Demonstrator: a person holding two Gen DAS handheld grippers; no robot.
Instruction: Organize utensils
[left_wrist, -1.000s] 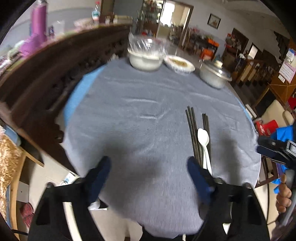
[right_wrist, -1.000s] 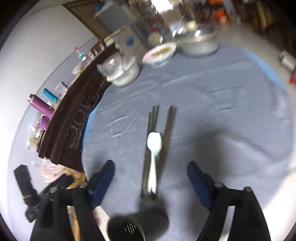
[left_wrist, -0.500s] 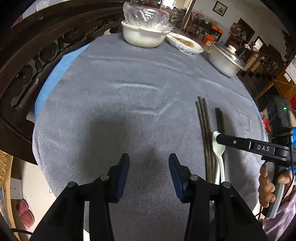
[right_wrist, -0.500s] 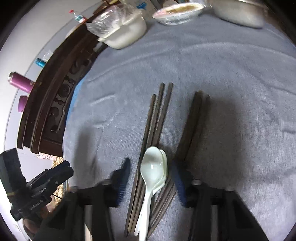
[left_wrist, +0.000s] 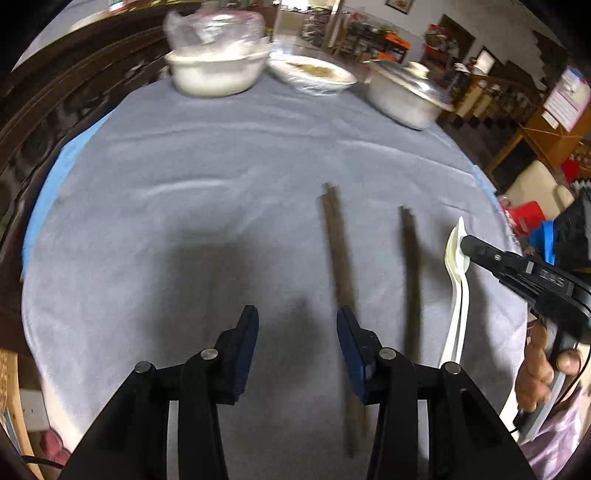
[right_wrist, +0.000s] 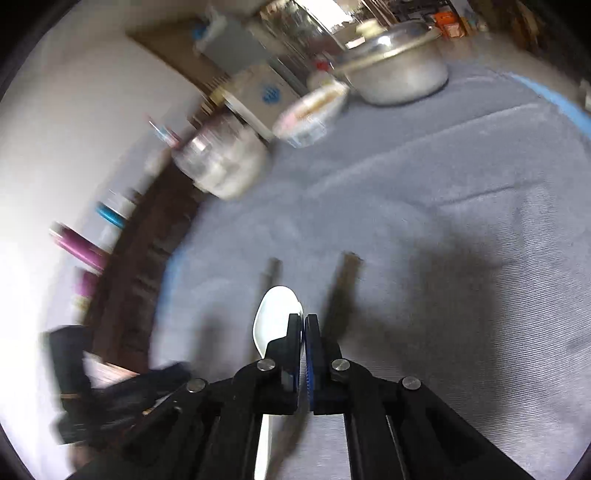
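Observation:
Two bundles of dark chopsticks lie side by side on the grey tablecloth. My left gripper hovers low just left of the left bundle, open about halfway with only cloth between its blue pads. The right pad sits against that bundle. White spoons, seemingly two nested, tilt up off the cloth to the right of the chopsticks. My right gripper is shut on the bowl end. In the right wrist view the gripper is shut on the edge of the spoon bowl, above the chopsticks.
At the far edge stand a plastic-wrapped white bowl, a covered plate of food and a lidded metal pot. A dark carved wooden cabinet borders the table on the left. A hand holds the right gripper.
Both grippers came down and closer to the utensils. The left jaws narrowed. The right jaws shut on the spoons and carried them off the chopsticks to the right.

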